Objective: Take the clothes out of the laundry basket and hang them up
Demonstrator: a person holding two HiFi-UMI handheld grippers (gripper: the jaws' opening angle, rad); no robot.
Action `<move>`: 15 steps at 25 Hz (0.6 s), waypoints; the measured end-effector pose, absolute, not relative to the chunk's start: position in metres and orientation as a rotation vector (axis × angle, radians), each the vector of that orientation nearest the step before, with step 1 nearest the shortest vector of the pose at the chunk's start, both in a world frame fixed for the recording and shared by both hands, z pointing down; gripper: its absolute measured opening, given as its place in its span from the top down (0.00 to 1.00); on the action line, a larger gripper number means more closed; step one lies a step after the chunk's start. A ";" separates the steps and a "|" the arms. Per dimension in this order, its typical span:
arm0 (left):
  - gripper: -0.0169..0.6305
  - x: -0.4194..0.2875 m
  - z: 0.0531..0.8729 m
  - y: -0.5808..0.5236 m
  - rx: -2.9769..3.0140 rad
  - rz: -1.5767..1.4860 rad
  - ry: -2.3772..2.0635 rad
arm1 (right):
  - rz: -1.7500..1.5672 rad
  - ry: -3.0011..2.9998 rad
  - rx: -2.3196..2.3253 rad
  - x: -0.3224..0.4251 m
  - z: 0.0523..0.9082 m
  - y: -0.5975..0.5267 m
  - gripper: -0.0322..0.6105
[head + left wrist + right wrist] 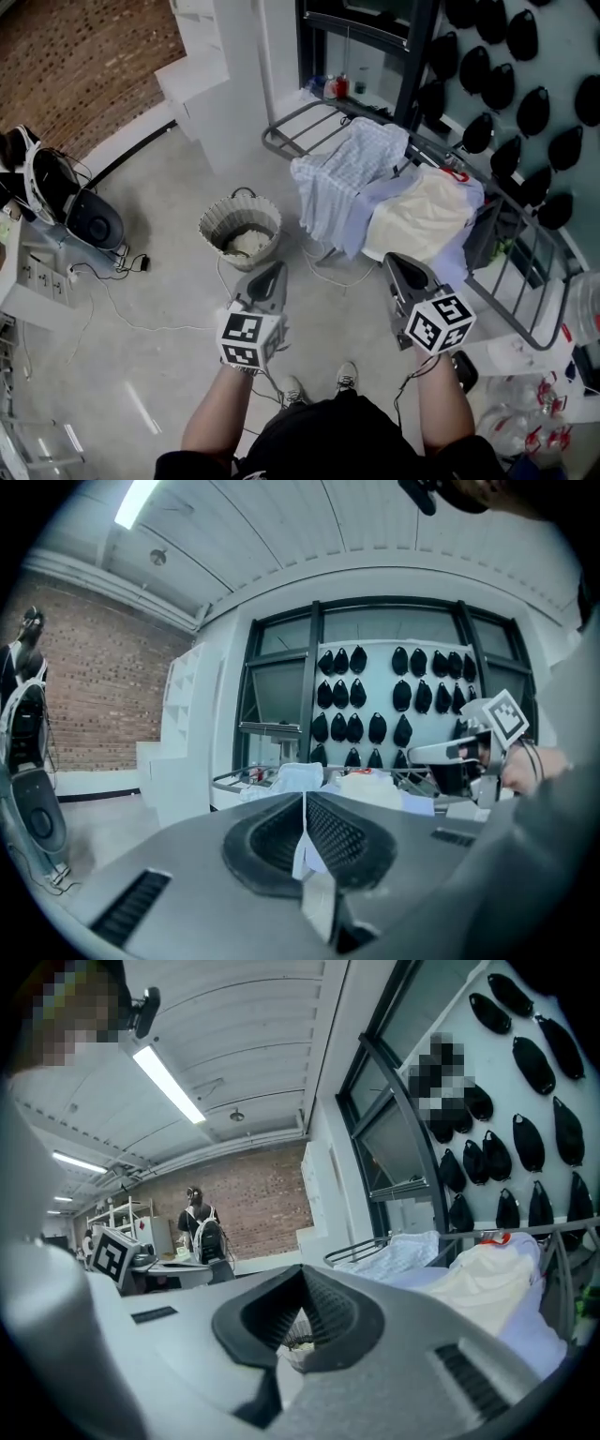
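The left gripper [272,277] has its fingers [342,836] pressed together with nothing between them. The right gripper [398,269] is the same: fingers [330,1309] closed and empty. Both are held roughly level in front of the person, pointing away from the body.

Just ahead of the left fingers, on the floor, stands the laundry basket [214,220]. A pale garment [248,242] lies crumpled in its bottom, and neither gripper touches it.

Ahead of the right fingers, and reaching farther off than the basket, is the drying rack [286,127]. Draped over it are a light checked shirt [352,159] and a cream garment [427,216], with a pale lilac cloth [367,217] under them. A bit of red hanger [457,174] shows at the cream garment's far edge. Behind the rack is a wall [562,56] set with dark oval shapes.

The task looks well along, since several pieces are already spread on the rack and the basket is nearly empty. What seems left is the pale garment, which has to be reached for, gripped, lifted out and laid on a free stretch of the rack. Whether anything more lies beneath it cannot be told from here.
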State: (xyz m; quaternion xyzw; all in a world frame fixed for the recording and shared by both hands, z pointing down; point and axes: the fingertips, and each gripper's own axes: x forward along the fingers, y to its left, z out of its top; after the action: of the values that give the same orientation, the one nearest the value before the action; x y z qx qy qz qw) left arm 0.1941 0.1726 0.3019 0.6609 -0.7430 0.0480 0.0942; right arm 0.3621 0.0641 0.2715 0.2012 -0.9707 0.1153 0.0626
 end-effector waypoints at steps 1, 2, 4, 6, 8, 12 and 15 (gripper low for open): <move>0.95 0.195 0.303 0.172 1.973 0.143 -2.192 | 0.348 -2.932 0.627 0.364 0.271 0.065 0.94; 0.95 0.196 0.304 0.172 1.983 0.144 -2.182 | 0.348 -2.930 0.643 0.366 0.271 0.067 0.94; 0.95 0.197 0.305 0.173 2.000 0.147 -2.166 | 0.355 -2.927 0.669 0.369 0.273 0.071 0.94; 0.95 0.197 0.305 0.174 2.014 0.150 -2.156 | 0.360 -2.923 0.685 0.370 0.276 0.075 0.94; 0.95 0.196 0.305 0.176 2.024 0.155 -2.147 | 0.364 -2.919 0.695 0.370 0.278 0.079 0.94; 0.95 0.193 0.308 0.179 2.036 0.166 -2.133 | 0.367 -2.912 0.704 0.366 0.282 0.085 0.94; 0.95 0.189 0.310 0.180 2.041 0.175 -2.125 | 0.375 -2.909 0.712 0.362 0.286 0.086 0.94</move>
State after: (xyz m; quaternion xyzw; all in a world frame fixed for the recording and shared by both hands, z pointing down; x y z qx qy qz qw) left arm 0.1889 0.1805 0.3100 0.6884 -0.7166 0.0591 0.0950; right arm 0.3620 0.0864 0.2856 0.2353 -0.9620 0.1240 0.0616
